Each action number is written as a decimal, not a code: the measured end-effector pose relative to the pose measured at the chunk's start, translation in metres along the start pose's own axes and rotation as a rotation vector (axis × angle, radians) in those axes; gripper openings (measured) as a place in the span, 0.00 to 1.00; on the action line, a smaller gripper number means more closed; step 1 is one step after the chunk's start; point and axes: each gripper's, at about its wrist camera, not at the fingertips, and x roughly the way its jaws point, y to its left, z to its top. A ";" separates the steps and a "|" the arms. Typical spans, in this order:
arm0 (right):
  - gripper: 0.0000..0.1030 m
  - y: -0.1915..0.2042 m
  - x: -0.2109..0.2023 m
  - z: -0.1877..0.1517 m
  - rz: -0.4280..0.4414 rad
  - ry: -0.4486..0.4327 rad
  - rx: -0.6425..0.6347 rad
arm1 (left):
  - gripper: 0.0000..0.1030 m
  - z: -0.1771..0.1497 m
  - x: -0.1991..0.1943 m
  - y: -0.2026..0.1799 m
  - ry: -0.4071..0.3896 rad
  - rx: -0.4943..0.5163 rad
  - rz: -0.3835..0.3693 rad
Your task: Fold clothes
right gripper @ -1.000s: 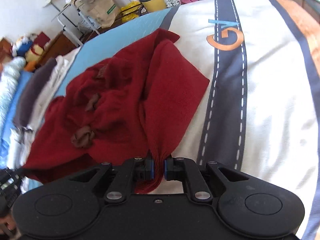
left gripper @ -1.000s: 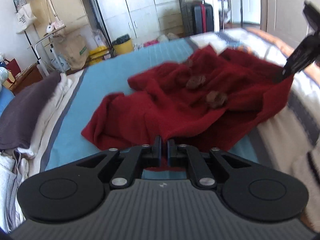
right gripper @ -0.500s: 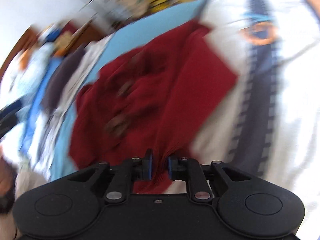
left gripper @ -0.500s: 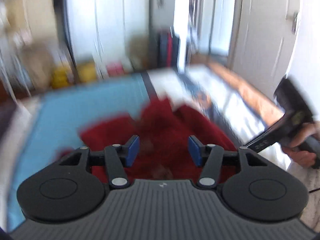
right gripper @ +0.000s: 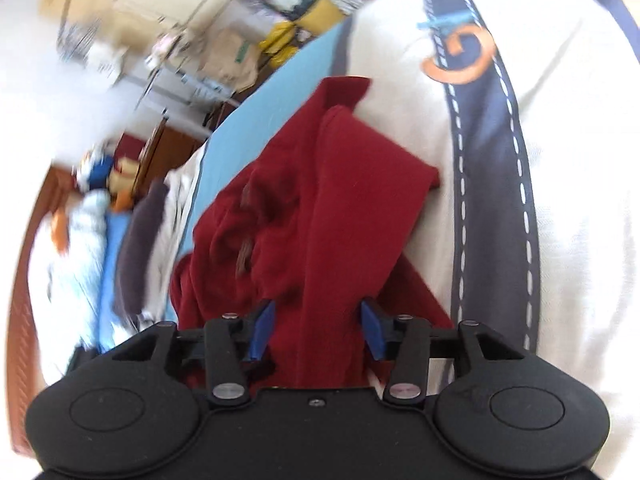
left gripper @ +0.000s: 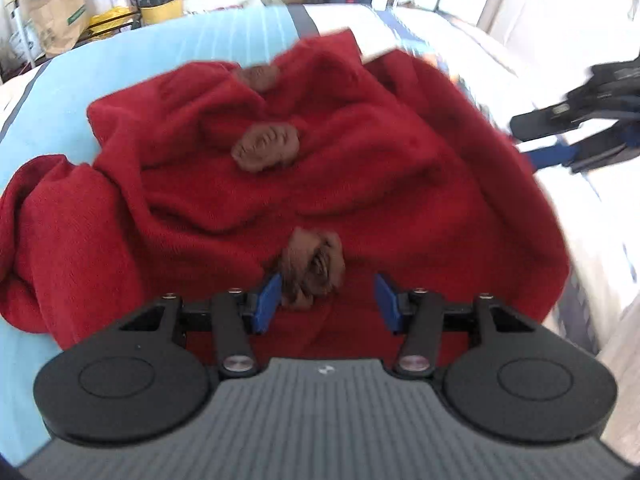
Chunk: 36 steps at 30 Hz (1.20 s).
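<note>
Left tool (left gripper: 326, 295): hovering spread wide over red garment (left gripper: 360, 184).
Right tool (right gripper: 317, 330): gaping, gripping nothing.
Garment: lying rumpled on bed (right gripper: 580, 200).

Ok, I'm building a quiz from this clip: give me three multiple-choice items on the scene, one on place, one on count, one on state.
1. Where does the red garment lie?
A on a chair
B on the bed
C on the floor

2. How many brown knot buttons show in the left wrist view?
A one
B three
C five

3. How stand the left gripper and right gripper?
A both open
B both shut
C only left open

Answers:
1 B, bedding shows around it.
2 B, three sit in a row.
3 A, the blue pads stand apart on both.
</note>
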 end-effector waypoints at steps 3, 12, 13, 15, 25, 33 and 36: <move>0.56 -0.021 0.020 0.018 0.032 -0.025 0.162 | 0.48 0.002 -0.003 -0.001 -0.074 -0.016 -0.044; 0.11 -0.008 0.036 0.038 -0.014 -0.284 0.047 | 0.48 0.010 -0.013 -0.003 -0.297 -0.064 -0.175; 0.11 0.003 0.033 0.035 -0.019 -0.298 -0.015 | 0.48 0.010 -0.013 -0.005 -0.310 -0.064 -0.187; 0.10 0.023 0.030 0.029 0.040 -0.295 -0.089 | 0.48 0.009 -0.011 -0.011 -0.318 -0.054 -0.208; 0.11 0.096 0.052 -0.027 0.260 -0.004 -0.411 | 0.48 0.007 -0.016 -0.019 -0.335 -0.043 -0.178; 0.30 0.054 0.029 -0.016 0.284 -0.050 -0.178 | 0.12 0.011 -0.029 0.004 -0.367 -0.078 0.028; 0.48 0.051 0.016 -0.013 0.121 -0.121 -0.202 | 0.12 0.011 -0.031 0.016 -0.361 -0.142 0.014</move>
